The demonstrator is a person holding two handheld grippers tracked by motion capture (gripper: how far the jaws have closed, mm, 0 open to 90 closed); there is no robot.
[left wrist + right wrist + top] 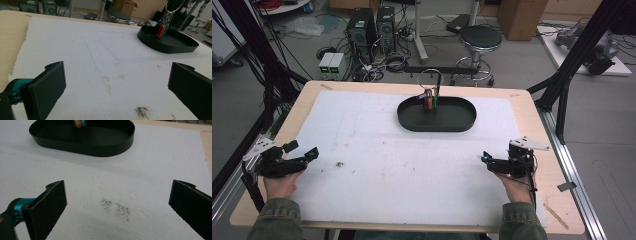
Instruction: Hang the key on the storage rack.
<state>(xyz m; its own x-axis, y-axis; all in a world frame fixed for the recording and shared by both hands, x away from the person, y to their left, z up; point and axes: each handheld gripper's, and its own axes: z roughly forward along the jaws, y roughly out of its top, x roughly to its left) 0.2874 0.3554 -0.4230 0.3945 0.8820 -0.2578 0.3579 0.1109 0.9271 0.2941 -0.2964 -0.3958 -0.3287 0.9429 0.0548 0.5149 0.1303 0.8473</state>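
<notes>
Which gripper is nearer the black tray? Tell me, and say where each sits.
Right, slightly. The right gripper sits near the table's right edge, below and right of the black tray. The left gripper sits farther off, near the left edge.

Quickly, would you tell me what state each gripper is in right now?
Left gripper: open, holding nothing, jaws wide apart above the white mat.
Right gripper: open, holding nothing.
</notes>
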